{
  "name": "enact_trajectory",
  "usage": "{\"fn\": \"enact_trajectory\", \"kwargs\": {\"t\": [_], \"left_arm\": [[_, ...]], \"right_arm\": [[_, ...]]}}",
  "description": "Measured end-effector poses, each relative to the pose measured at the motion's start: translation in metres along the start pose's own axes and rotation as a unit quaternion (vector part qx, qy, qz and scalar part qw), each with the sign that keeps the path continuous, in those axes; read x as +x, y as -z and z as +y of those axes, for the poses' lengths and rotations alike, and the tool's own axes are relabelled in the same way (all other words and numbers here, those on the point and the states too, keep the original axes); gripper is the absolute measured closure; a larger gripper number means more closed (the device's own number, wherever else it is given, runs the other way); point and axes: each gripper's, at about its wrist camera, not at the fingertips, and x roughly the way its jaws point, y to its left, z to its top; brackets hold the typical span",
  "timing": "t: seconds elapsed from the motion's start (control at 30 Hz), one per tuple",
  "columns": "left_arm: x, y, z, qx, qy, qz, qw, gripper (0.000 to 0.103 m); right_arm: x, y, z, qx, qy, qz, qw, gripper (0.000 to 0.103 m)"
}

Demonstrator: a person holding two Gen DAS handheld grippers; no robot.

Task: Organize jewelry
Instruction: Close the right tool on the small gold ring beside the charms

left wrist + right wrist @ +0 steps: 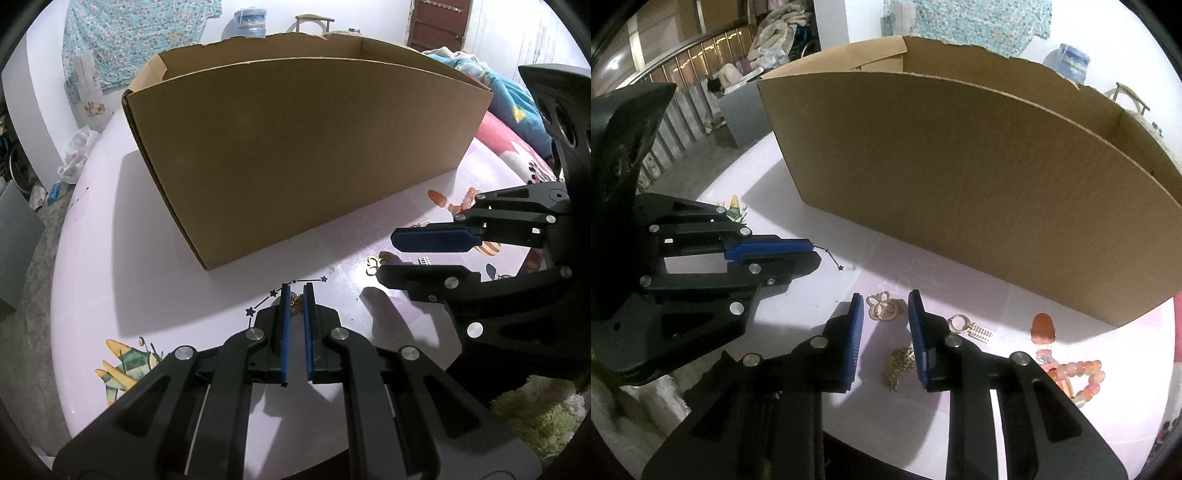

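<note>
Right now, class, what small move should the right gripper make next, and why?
Probably close the right gripper on the gold butterfly pendant. Its blue pads straddle the pendant with gaps on both sides, so nothing is gripped yet, and the cardboard box waits behind.

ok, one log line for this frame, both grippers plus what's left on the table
left gripper: shut on bronze flower piece | right gripper: open over gold butterfly pendant | cardboard box: behind | bead bracelet: on table

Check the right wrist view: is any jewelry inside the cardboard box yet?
Cannot tell: the cardboard box wall hides its floor, while the gold butterfly pendant lies on the table outside.
</note>
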Motion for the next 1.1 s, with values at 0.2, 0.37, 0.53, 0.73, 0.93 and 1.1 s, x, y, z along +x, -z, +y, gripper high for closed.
{"fn": "enact_trajectory", "kwargs": {"t": [0.2,0.37,0.53,0.73,0.93,1.1], "left_arm": [[0.000,0.001,0.000,0.001,-0.001,-0.001,1.0000,0.097],[-0.001,0.001,0.000,0.002,-0.001,-0.001,1.0000,0.097],[-0.001,0.001,0.000,0.001,-0.001,-0.002,1.0000,0.097],[-0.005,0.001,0.001,0.001,0.001,-0.010,0.9999,0.097],[-0.017,0.000,-0.002,0.011,-0.002,-0.023,0.9997,0.103],[-0.030,0.000,-0.008,0.018,-0.011,-0.035,0.9992,0.103]], "right_arm": [[0.004,0.002,0.004,-0.004,-0.003,0.005,1.000,0.088],[0.005,0.001,0.006,0.004,-0.012,0.002,1.000,0.092],[0.005,0.003,0.002,0.019,-0.021,-0.002,1.000,0.092],[-0.007,0.006,-0.006,0.025,-0.022,-0.018,0.999,0.092],[-0.024,0.010,-0.008,0.030,-0.017,-0.039,0.999,0.092],[-0.038,0.013,-0.008,0.028,-0.014,-0.059,0.998,0.092]]}}
